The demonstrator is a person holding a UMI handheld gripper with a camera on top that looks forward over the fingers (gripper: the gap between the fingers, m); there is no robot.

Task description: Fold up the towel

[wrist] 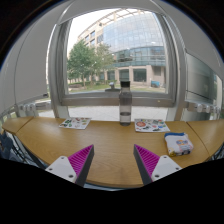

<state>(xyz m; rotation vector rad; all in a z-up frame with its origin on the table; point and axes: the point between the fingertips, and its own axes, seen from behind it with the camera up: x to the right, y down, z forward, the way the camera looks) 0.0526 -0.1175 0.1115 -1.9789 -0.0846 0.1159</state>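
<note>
My gripper [112, 162] is open and empty, its two fingers with magenta pads [78, 160] spread wide above the near edge of a wooden table [110, 140]. No towel shows plainly. A small folded white and blue item [179, 144] lies on the table beyond the right finger; I cannot tell if it is a towel.
A grey bottle [125, 106] stands at the table's far edge by a large window. Flat printed items lie left [75, 124] and right [151, 125] of the bottle. Buildings and a tree show outside.
</note>
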